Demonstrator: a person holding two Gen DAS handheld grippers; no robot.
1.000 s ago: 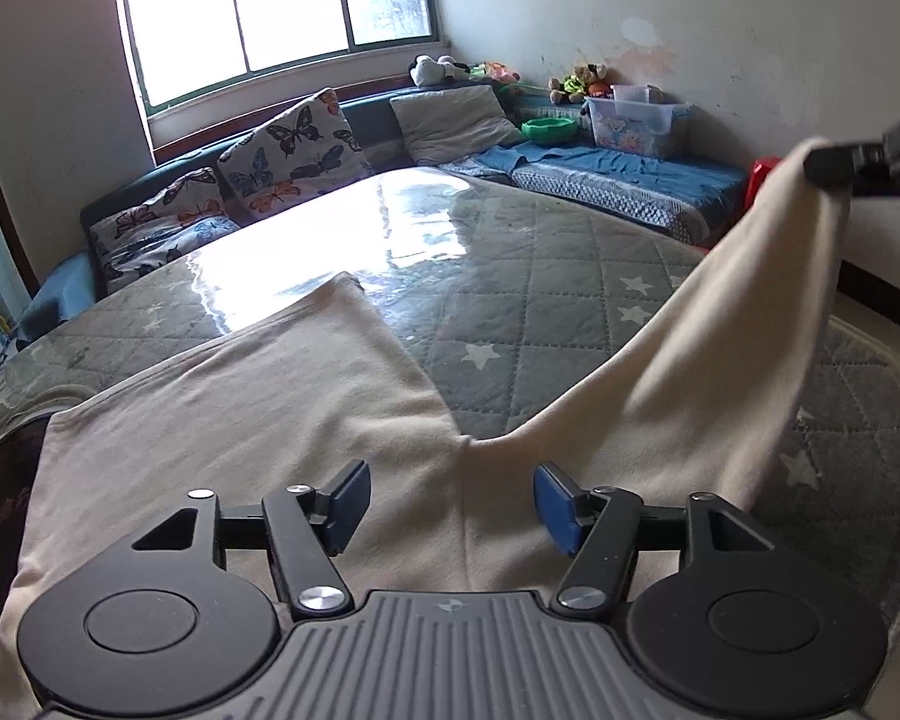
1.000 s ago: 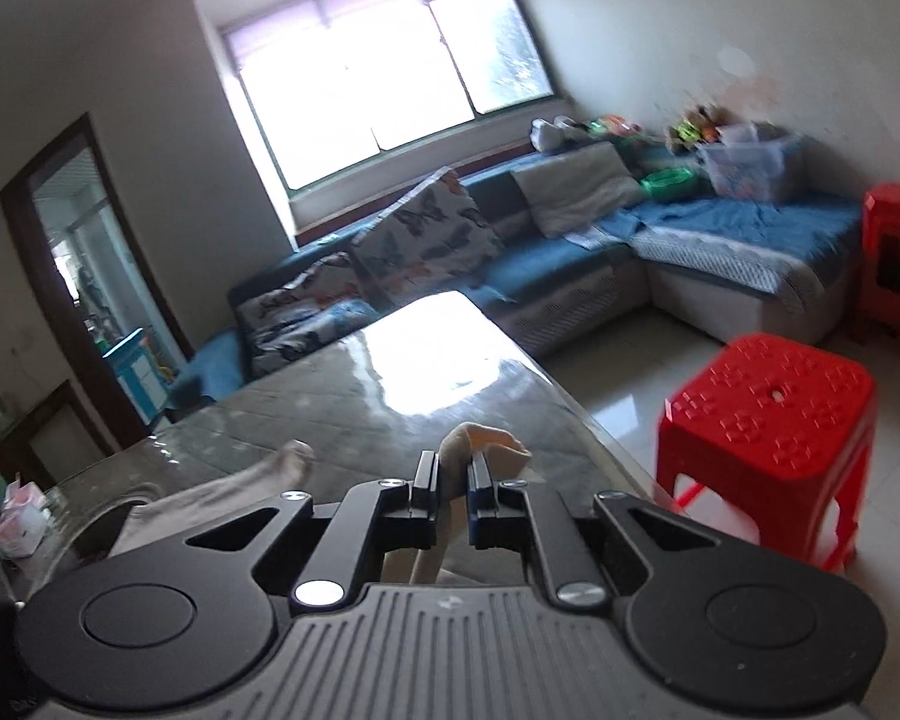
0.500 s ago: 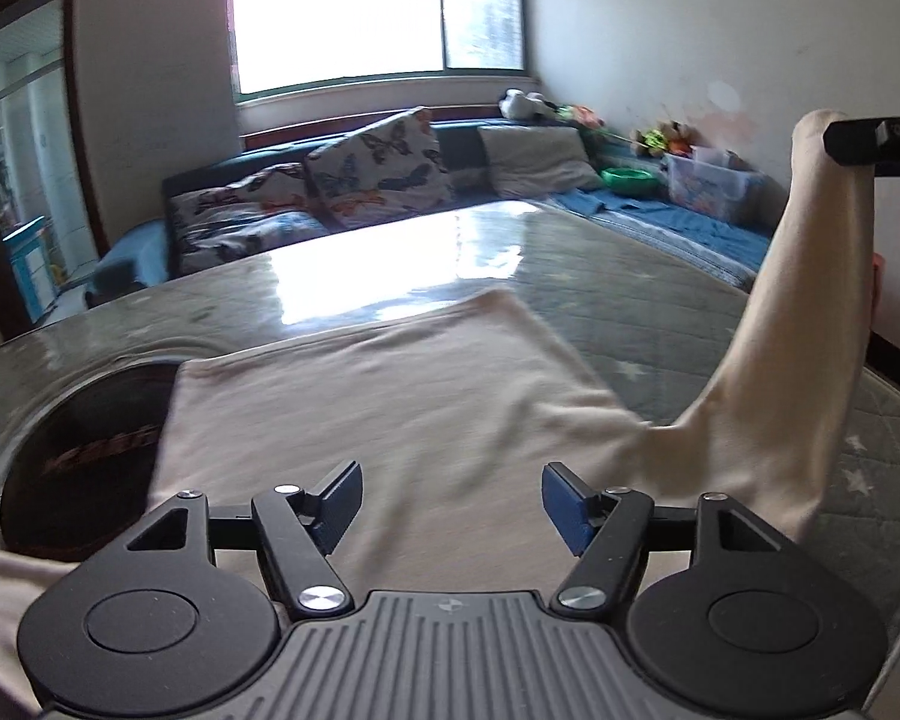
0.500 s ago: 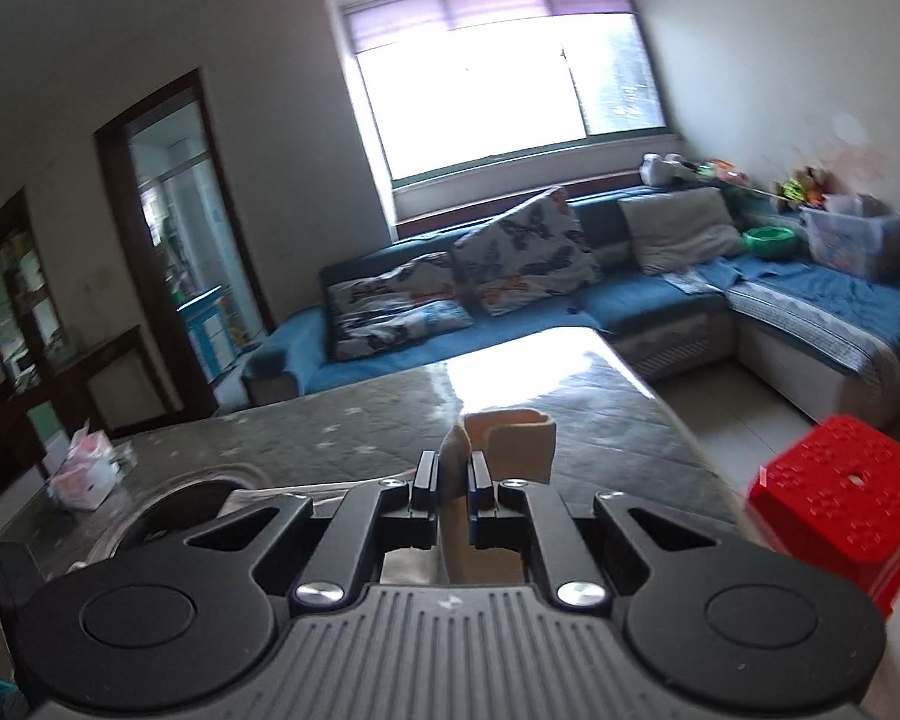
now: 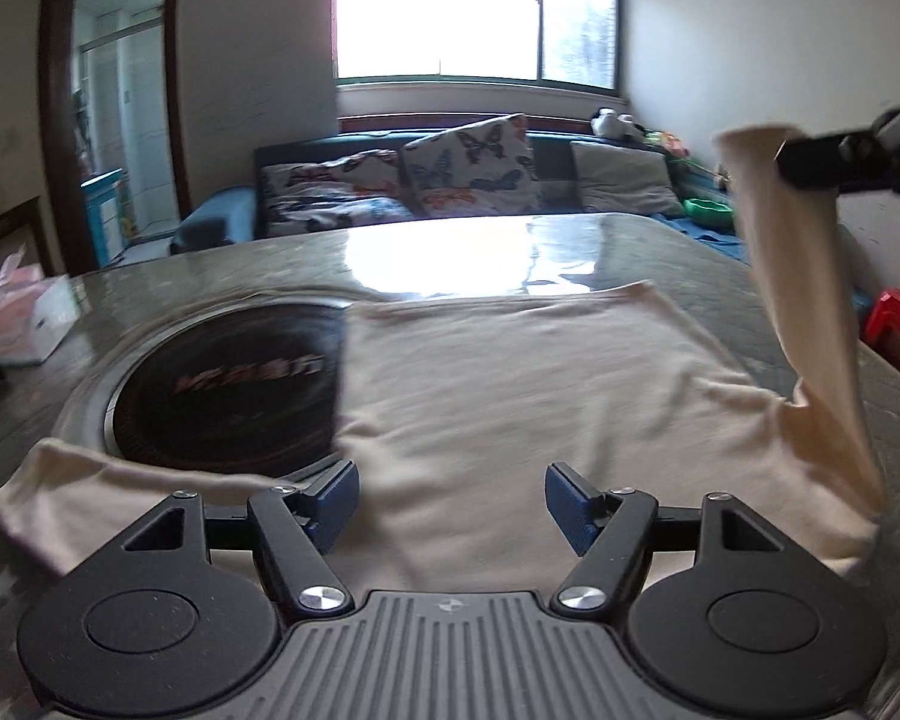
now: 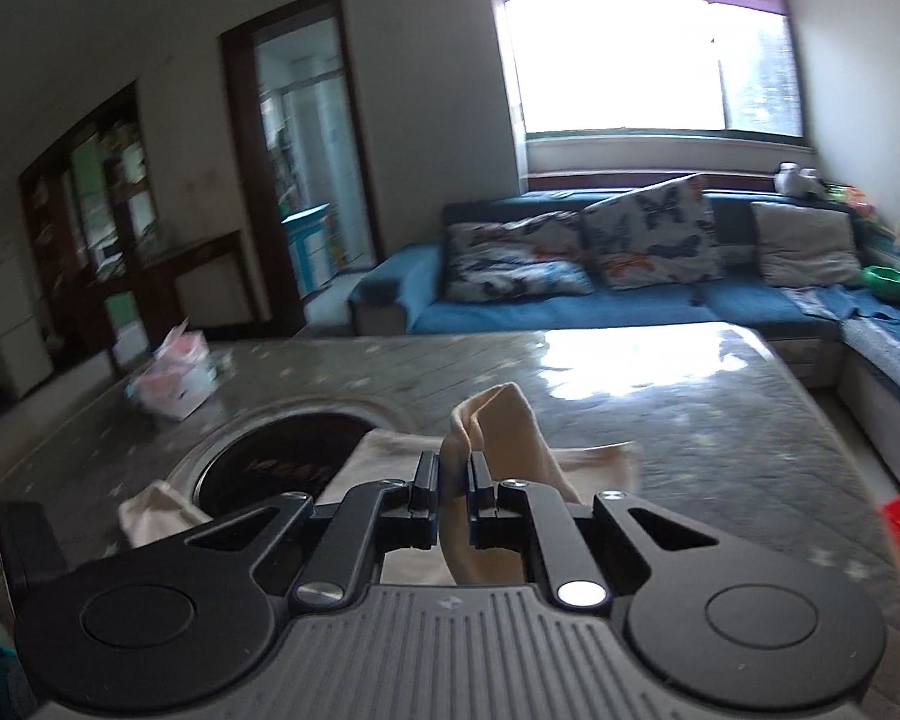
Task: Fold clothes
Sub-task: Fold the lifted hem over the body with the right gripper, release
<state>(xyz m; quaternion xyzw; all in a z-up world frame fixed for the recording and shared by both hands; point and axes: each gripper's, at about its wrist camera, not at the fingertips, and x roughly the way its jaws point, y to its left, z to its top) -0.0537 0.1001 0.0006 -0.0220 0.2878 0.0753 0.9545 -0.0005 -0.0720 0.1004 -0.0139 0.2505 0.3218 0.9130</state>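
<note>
Tissue box beside round cooktop

Cream garment flat on the table, one sleeve lifted

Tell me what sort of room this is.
Most likely a home living room: a blue corner sofa with butterfly-print cushions under a big window, and a table where a cream garment is spread out.

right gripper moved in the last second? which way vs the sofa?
Yes. The right gripper, shut on the cream garment's sleeve, has swung left: in its view the blue sofa slid from centre toward the right, and the doorway came into view.
</note>
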